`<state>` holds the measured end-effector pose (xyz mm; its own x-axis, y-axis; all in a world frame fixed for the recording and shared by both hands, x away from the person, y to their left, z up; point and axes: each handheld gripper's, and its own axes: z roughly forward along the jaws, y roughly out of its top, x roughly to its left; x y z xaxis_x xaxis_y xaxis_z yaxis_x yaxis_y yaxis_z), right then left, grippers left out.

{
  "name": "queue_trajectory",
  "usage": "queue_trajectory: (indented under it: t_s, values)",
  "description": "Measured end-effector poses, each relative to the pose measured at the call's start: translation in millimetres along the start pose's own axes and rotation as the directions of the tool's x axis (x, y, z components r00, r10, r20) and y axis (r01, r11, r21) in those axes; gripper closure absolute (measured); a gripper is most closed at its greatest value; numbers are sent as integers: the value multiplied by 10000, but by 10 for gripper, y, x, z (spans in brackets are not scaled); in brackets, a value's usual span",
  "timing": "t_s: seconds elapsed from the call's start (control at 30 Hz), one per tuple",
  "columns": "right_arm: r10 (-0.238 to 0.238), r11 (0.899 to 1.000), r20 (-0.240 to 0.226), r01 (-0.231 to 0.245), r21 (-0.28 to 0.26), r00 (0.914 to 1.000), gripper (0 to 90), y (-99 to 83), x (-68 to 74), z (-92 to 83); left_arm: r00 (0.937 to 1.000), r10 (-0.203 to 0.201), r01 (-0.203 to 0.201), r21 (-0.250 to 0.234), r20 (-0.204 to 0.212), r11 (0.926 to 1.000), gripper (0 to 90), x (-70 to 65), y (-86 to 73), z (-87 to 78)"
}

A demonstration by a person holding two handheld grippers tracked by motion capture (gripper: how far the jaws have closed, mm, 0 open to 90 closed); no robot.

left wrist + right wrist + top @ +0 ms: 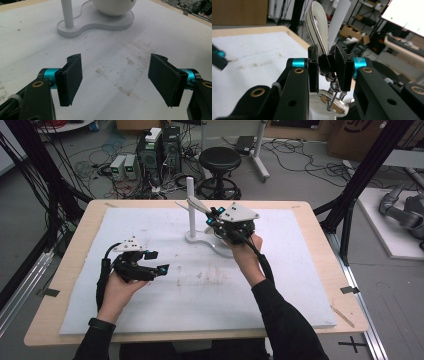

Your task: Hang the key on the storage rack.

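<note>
We are holding the right gripper (214, 217) raised above the far middle of the table, its two black jaws drawn close and pinching a small dark clip (325, 64) between their pads. Rising out of that clip, straight ahead of the jaws, is a pale leather strap loop (318, 25) with dark stitched edges, and just below the jaws a metal key ring (333, 99) with small silver links is hanging over the white surface. In the high view the strap (198, 204) is sticking out from the jaw tips toward the white post (190, 202), lying just beside or against it; we cannot tell whether they are touching. The post is standing upright on a white stand base (200, 240), which is sitting right under and in front of the right gripper. In the left gripper view a round white bowl-like part (113, 7) is resting on that base (95, 23), next to the post. Well apart from the right gripper, nearer to us and across the pale stained mat (210, 285), we are keeping the left gripper (156, 261) low over the mat, its jaws spread wide with nothing between them.
</note>
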<state>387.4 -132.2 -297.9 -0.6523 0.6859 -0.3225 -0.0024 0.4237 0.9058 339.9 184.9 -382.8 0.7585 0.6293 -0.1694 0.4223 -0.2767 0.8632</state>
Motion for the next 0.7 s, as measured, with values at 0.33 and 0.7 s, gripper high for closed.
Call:
queue_trajectory:
  t_s: [0.33,0.7]
  values:
    - [-864,9961,800,849,226,9930,765,74,148,221,10000,4,-4,-40,-21,10000,276,-2,-9,-46]
    - [-1731,9843,1239,1673,559,9771,821,110,282,324,10000,-15,15,-41,6,10000,276,3,-22,-69]
